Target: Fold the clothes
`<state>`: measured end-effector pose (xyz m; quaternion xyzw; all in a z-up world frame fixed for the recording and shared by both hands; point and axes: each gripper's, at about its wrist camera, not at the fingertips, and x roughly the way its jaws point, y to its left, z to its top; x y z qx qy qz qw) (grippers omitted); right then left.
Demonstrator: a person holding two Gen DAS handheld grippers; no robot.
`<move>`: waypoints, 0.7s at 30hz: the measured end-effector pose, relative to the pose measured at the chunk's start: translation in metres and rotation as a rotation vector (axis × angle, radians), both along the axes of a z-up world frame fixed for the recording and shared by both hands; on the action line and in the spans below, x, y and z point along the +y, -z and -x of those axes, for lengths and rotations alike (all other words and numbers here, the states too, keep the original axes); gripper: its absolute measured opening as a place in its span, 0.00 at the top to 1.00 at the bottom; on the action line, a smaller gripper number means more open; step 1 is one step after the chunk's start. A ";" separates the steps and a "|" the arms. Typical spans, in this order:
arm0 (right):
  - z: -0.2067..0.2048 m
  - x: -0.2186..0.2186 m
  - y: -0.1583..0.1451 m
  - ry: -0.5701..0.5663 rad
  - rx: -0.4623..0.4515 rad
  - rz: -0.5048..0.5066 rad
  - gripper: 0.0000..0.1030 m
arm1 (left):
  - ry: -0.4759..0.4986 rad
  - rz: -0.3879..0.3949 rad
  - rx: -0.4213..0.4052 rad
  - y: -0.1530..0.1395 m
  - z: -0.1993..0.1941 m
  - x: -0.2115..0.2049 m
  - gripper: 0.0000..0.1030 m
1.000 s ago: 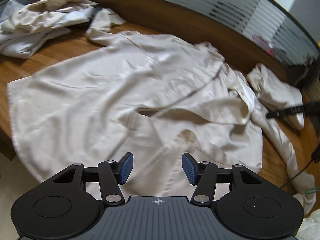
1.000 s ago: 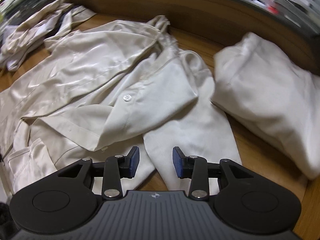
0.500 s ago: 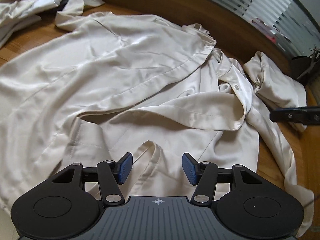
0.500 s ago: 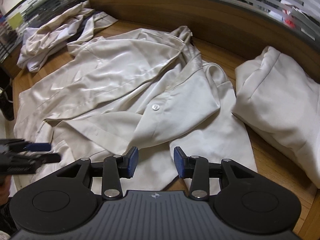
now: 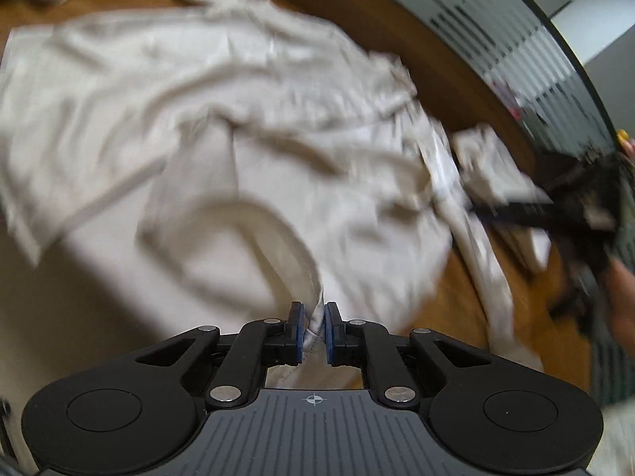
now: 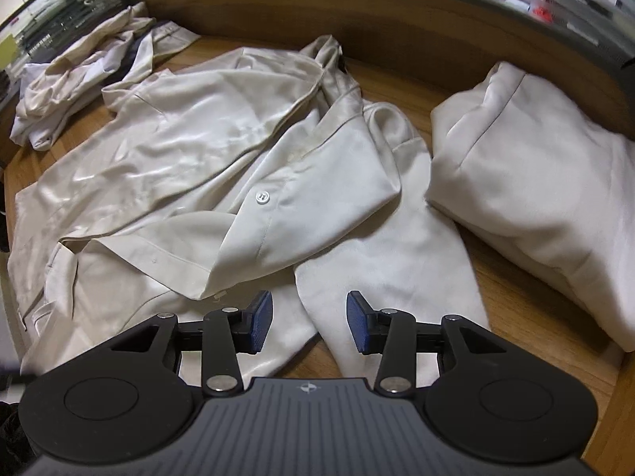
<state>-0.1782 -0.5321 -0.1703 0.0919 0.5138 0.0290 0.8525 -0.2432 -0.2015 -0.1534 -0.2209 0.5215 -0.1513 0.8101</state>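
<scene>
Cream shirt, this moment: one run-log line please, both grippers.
left gripper: jaws just closed, shut on cream shirt hem fold | right gripper: open, above sleeve, no grip | table: folded garment at right

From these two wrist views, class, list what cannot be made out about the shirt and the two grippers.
- Left wrist view: motion blur smears the shirt; seams and buttons are unreadable.
- Left gripper: its jaws have just been closing and pinch a fabric edge; which part of the shirt is unclear.
- Right gripper: open above the sleeve; contact unclear.
- Folded garment: cut off by the right edge.
- Clothes pile: too crumpled to count.
</scene>
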 end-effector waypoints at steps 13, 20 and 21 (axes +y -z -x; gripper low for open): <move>-0.027 0.021 -0.002 -0.157 -0.007 0.032 0.55 | 0.031 -0.192 0.144 0.034 0.087 0.013 0.61; -0.022 0.017 -0.001 -0.167 -0.024 0.035 0.55 | -0.129 -0.281 -0.003 0.005 0.041 0.044 0.45; -0.021 0.017 -0.001 -0.166 -0.025 0.031 0.55 | -0.141 -0.280 -0.016 0.002 0.031 0.047 0.45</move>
